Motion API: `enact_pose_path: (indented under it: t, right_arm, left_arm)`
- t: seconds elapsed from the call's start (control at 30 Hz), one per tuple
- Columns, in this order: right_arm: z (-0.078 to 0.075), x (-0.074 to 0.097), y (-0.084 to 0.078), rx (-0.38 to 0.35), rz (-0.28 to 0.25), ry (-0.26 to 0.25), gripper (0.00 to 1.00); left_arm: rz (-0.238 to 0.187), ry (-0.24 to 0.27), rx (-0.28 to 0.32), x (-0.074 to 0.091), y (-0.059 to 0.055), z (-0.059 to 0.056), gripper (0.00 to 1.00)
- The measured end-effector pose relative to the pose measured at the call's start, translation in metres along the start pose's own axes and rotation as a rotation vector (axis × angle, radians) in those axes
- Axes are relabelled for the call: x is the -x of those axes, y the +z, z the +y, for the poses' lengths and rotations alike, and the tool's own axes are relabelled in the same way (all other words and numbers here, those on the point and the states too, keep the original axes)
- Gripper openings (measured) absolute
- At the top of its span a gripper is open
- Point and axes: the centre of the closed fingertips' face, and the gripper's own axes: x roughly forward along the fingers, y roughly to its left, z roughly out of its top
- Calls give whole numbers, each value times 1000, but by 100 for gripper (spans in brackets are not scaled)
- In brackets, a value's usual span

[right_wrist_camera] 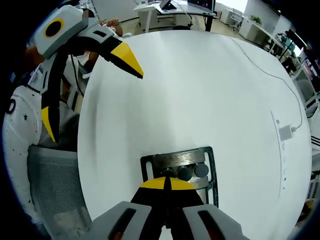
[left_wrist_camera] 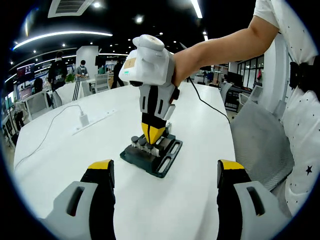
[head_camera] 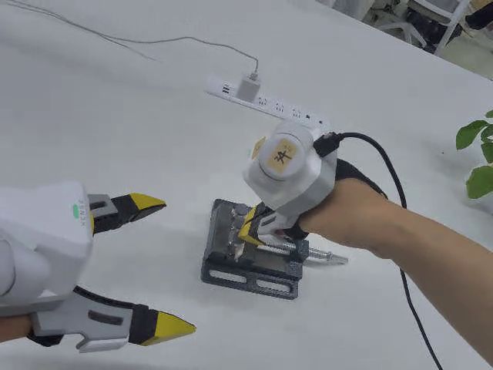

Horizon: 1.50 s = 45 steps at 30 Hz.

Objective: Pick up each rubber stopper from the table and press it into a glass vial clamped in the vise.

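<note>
Over the white table point(head_camera: 115, 116), right claw point(head_camera: 246, 233) points down, closed, at vise point(head_camera: 250, 279); left claw point(head_camera: 177, 265) apart.

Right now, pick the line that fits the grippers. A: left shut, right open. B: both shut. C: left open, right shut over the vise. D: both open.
C: the left gripper has its jaws wide apart over the table, and the right gripper has its yellow tips together above the vise.

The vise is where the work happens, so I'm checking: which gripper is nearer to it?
Right. The right gripper sits directly above the vise, jaws shut, pointing down at its top; the left gripper hangs open off to the side, clear of it.
</note>
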Motion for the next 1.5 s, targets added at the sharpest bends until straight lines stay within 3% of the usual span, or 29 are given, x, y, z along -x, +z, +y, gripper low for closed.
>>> enact_pose_path:
  t: [0.4, 0.8, 1.1, 1.5]
  right_arm:
    - [-8, 41, 5, -95, -181, -67, 0]
    - [3, 81, -4, -156, -335, -130, 0]
    - [17, 103, -22, -213, -430, -172, 14]
    - [28, 117, -51, -294, -522, -196, 31]
  left_arm:
    - [10, 24, -16, 9, 5, 1, 84]
    - [20, 21, -67, 12, 19, 0, 86]
    - [33, 11, -98, 15, 26, -4, 88]
    - [53, -5, -122, 17, 32, -8, 94]
